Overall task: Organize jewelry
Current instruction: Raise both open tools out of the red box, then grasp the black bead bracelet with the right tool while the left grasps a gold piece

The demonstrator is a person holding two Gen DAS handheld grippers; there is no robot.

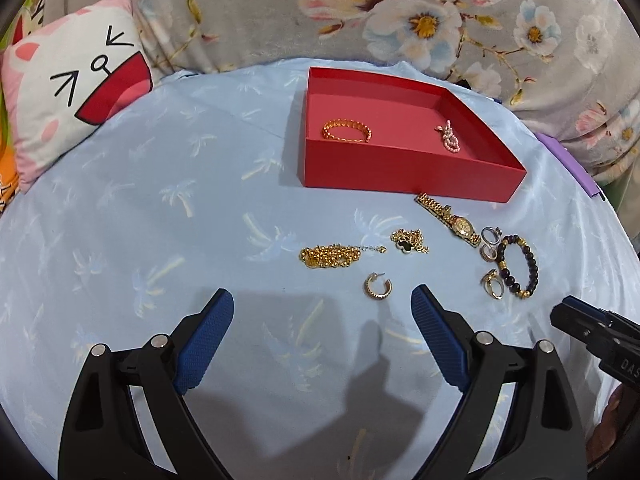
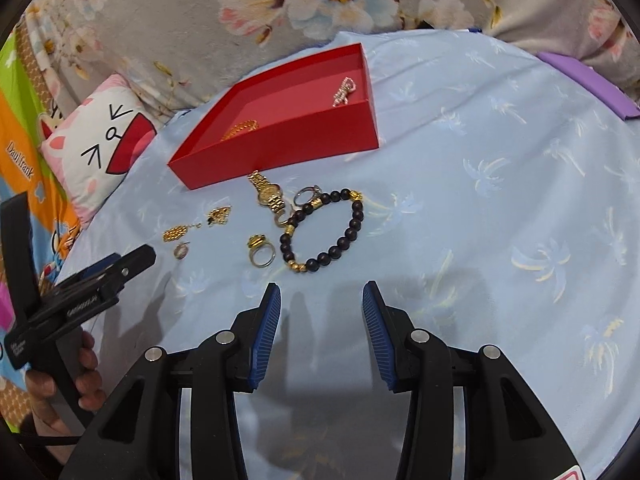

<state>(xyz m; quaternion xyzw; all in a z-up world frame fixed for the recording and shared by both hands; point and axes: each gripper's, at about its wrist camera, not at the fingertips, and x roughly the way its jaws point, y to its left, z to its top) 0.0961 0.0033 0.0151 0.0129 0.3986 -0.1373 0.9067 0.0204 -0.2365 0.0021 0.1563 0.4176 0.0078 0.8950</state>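
Both grippers hover empty above the pale blue bed sheet (image 1: 120, 208): the left gripper (image 1: 322, 312) spread wide, the right gripper (image 2: 322, 304) partly spread. A red box (image 1: 400, 164) holds a gold bracelet (image 1: 346, 131) and pink beads (image 1: 450, 138). A watch (image 1: 450, 218), beaded bracelet (image 2: 332, 232), rings and chains lie just before it.

Pale blue cloth (image 1: 140, 208) printed with faint palm trees, covering the work surface across the centre and lower part of both views. Behind it, along the top of the frame, grey fabric (image 1: 260, 8) with large pink, white and blue flowers. Upper left: white-and-pink cushion (image 1: 68, 92) bearing a cartoon face with a red mouth. Right edge: purple strip (image 1: 576, 168) at the cloth's margin. Far left of the right wrist view: multicoloured printed sheet (image 2: 18, 152).
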